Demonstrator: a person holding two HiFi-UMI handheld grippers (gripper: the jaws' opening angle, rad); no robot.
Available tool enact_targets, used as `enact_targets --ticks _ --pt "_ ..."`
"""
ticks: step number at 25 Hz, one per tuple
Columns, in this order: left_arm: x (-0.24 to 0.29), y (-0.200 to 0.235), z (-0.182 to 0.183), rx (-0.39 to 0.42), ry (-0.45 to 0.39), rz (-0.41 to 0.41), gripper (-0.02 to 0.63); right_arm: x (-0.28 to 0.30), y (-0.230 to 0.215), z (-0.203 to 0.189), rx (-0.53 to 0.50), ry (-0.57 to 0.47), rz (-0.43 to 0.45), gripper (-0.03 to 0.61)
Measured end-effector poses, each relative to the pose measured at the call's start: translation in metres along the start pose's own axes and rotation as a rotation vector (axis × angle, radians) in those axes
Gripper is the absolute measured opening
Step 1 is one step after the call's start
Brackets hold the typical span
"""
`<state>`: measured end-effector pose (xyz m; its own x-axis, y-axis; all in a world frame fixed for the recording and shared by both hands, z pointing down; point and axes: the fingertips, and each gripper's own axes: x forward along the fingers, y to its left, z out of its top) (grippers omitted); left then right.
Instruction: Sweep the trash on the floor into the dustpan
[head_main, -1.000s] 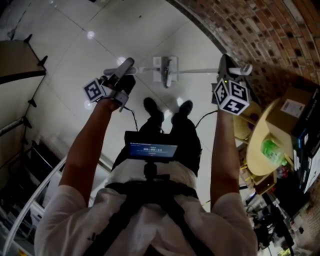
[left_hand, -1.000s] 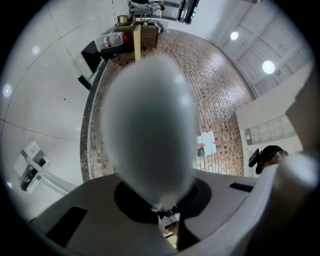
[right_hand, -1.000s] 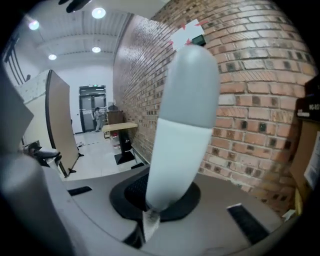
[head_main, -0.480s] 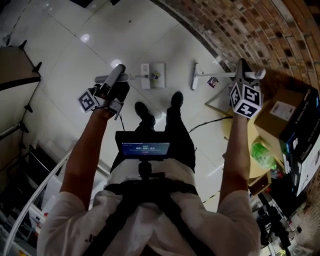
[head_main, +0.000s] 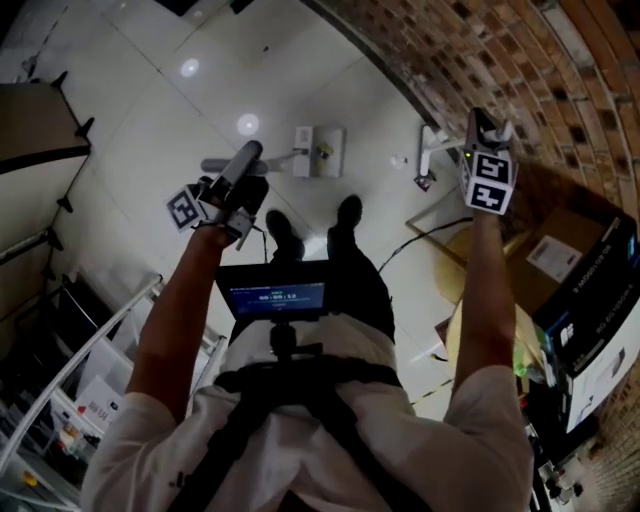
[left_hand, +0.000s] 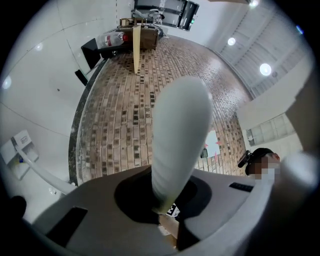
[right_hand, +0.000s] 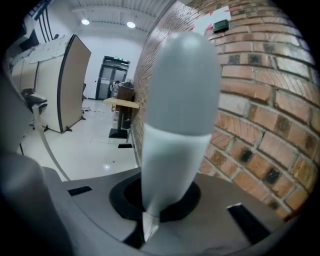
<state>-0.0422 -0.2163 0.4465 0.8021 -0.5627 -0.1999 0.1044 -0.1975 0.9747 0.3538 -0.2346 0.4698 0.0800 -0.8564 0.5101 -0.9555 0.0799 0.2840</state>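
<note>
The white plastic dustpan (head_main: 334, 160) stands on the glossy pale floor tiles (head_main: 150, 90), just ahead of the person's black shoes (head_main: 282, 228), with a small coloured scrap (head_main: 323, 152) lying in it. Its dustpan handle (head_main: 246, 162) is a smooth, pale grey tube with a rounded end. The left tongs (head_main: 228, 192) are closed around it, and the left gripper view shows the tube seated in the round notch between the jaws. To the right and apart from the pan, a white broom head (head_main: 428, 155) rests near the foot of a rough red-brown brick wall (head_main: 480, 60). A dark bit of trash (head_main: 421, 183) lies just beside it, and a tiny white speck (head_main: 397, 160) lies on the tiles between broom and pan. The broom handle (right_hand: 177, 115), with a grey cap over a white shaft, is clamped in the closed right tongs (head_main: 482, 135). A round yellowish tabletop (head_main: 453, 330), a brown cardboard box (head_main: 552, 255) and a dark carton (head_main: 600, 300) crowd the wall side. On the left are a flat brown board (head_main: 35, 120) and a white metal rail (head_main: 95, 350).
</note>
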Motion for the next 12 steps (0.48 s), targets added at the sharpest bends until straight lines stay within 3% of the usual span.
enact_targets --ticks 3,7,12 --pt "0.007 0.011 0.000 -0.005 0.001 0.033 0.020 0.021 0.011 -0.028 0.112 0.037 0.022 0.000" --pt "0.011 0.018 0.005 -0.008 -0.006 0.053 0.020 0.020 0.014 -0.031 0.300 0.007 -0.019 0.009" --pt "0.010 0.019 0.006 -0.020 -0.007 0.054 0.020 0.006 0.025 -0.025 0.369 -0.019 -0.041 0.014"
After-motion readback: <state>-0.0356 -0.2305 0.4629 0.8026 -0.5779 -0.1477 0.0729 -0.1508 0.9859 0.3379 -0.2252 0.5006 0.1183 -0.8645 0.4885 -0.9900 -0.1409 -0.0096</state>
